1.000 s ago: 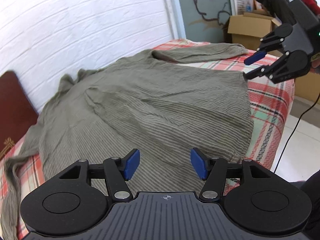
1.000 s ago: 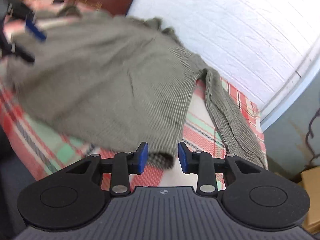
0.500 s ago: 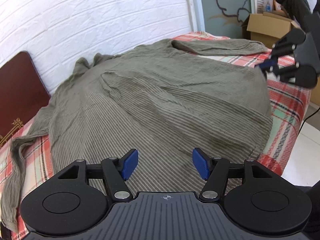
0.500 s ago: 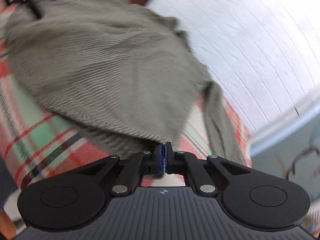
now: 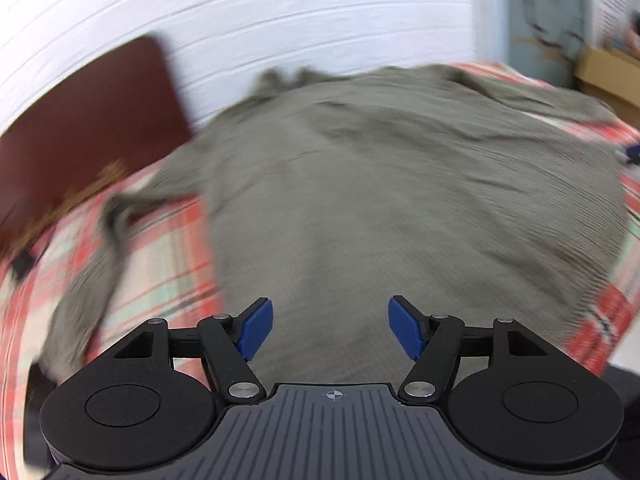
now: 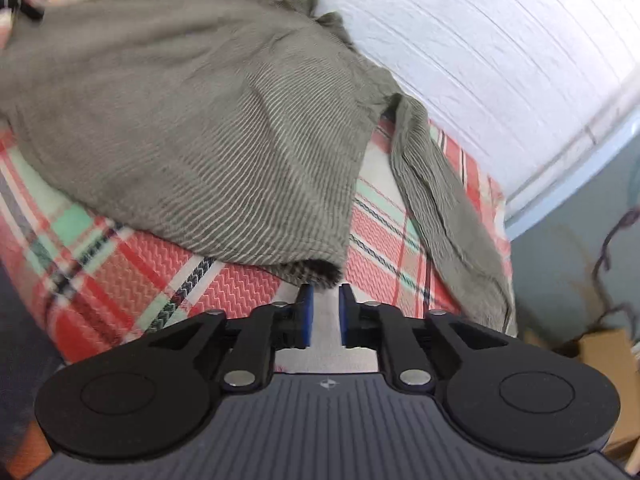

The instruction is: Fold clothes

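An olive-grey ribbed long-sleeved garment [image 5: 400,200] lies spread on the plaid bed cover [image 5: 168,248]; this view is motion-blurred. My left gripper [image 5: 330,322] hovers over the near hem, its jaws wide and still opening, with nothing between the pads. One sleeve [image 5: 92,280] trails down the left side. In the right wrist view the garment [image 6: 200,120] ends in a hem corner [image 6: 316,272] just ahead of my right gripper [image 6: 323,300]. Those jaws are opening from a narrow gap, and only bed cover shows between them. The other sleeve [image 6: 440,208] runs along the right.
A white brick wall [image 6: 480,40] backs the bed. A dark red headboard [image 5: 80,120] stands at the left end. A cardboard box [image 5: 612,76] sits past the far end, and the bed cover's edge [image 6: 120,272] drops off toward me.
The left gripper swung left along the hem, bringing the headboard and left sleeve into view. The right gripper closed at the hem corner half a second ago and has since parted, pulling back slightly.
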`<state>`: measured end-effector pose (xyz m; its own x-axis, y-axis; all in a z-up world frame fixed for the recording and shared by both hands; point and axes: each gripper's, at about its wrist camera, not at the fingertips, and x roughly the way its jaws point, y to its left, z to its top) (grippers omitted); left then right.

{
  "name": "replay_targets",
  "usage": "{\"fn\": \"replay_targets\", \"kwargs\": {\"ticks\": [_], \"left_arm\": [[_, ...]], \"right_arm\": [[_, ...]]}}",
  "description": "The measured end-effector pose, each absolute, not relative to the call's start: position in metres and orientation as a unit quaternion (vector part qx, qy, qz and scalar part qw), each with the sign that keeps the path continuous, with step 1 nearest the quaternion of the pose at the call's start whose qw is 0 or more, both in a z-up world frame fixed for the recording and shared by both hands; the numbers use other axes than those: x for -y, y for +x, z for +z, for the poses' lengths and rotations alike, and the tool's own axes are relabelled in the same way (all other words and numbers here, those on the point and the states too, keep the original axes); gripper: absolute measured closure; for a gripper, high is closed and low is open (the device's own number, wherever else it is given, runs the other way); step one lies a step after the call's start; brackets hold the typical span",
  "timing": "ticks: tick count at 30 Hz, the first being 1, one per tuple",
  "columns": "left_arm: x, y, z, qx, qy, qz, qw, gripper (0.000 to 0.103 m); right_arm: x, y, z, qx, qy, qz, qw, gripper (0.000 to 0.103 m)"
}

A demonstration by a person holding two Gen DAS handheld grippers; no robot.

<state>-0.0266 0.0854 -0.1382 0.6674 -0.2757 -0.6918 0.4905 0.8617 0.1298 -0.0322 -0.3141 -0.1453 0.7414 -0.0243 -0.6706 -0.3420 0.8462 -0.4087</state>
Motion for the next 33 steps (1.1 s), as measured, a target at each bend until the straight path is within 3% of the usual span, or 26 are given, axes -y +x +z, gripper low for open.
{"fn": "replay_targets", "kwargs": {"ticks": [5, 8, 13, 14, 15, 16, 17, 18, 23, 28, 30, 31, 33], "left_arm": [[-0.129, 0.004, -0.143, -0.395, 0.031, -0.169, 0.902, 0.026], [-0.139, 0.021, -0.153, -0.422, -0.022, -0.166, 0.891, 0.026], [-0.141, 0.031, -0.166, -0.437, -0.059, -0.167, 0.882, 0.026], [-0.140, 0.031, -0.166, -0.438, -0.058, -0.171, 0.881, 0.032], [-0.140, 0.030, -0.166, -0.439, -0.057, -0.174, 0.880, 0.070], [-0.139, 0.029, -0.165, -0.440, -0.055, -0.178, 0.879, 0.089], [-0.138, 0.028, -0.165, -0.441, -0.054, -0.182, 0.877, 0.101], [-0.137, 0.027, -0.165, -0.442, -0.053, -0.185, 0.876, 0.103], [-0.141, 0.016, -0.147, -0.416, -0.019, -0.183, 0.890, 0.103], [-0.146, 0.019, -0.161, -0.442, 0.010, -0.165, 0.882, 0.103], [-0.146, 0.016, -0.162, -0.436, 0.017, -0.166, 0.884, 0.074], [-0.146, 0.016, -0.158, -0.429, 0.019, -0.165, 0.888, 0.068], [-0.148, 0.017, -0.147, -0.410, 0.021, -0.161, 0.898, 0.043]], "right_arm": [[0.353, -0.021, -0.117, -0.331, -0.062, 0.067, 0.939, 0.076], [0.353, 0.004, -0.121, -0.340, -0.012, 0.064, 0.938, 0.064], [0.351, 0.025, -0.144, -0.387, 0.010, 0.043, 0.921, 0.064], [0.353, 0.027, -0.149, -0.400, 0.022, 0.039, 0.915, 0.064], [0.356, 0.029, -0.152, -0.411, 0.034, 0.036, 0.910, 0.063], [0.358, 0.028, -0.152, -0.417, 0.049, 0.039, 0.907, 0.063], [0.359, 0.026, -0.152, -0.423, 0.064, 0.042, 0.903, 0.079], [0.362, 0.025, -0.151, -0.428, 0.081, 0.046, 0.899, 0.099], [0.374, 0.010, -0.130, -0.409, 0.110, 0.046, 0.905, 0.099], [0.370, 0.019, -0.148, -0.438, 0.072, 0.014, 0.896, 0.103], [0.372, 0.020, -0.146, -0.439, 0.078, 0.008, 0.895, 0.102], [0.375, 0.019, -0.142, -0.437, 0.089, 0.008, 0.895, 0.100], [0.377, 0.018, -0.129, -0.422, 0.090, 0.008, 0.902, 0.100]]}}
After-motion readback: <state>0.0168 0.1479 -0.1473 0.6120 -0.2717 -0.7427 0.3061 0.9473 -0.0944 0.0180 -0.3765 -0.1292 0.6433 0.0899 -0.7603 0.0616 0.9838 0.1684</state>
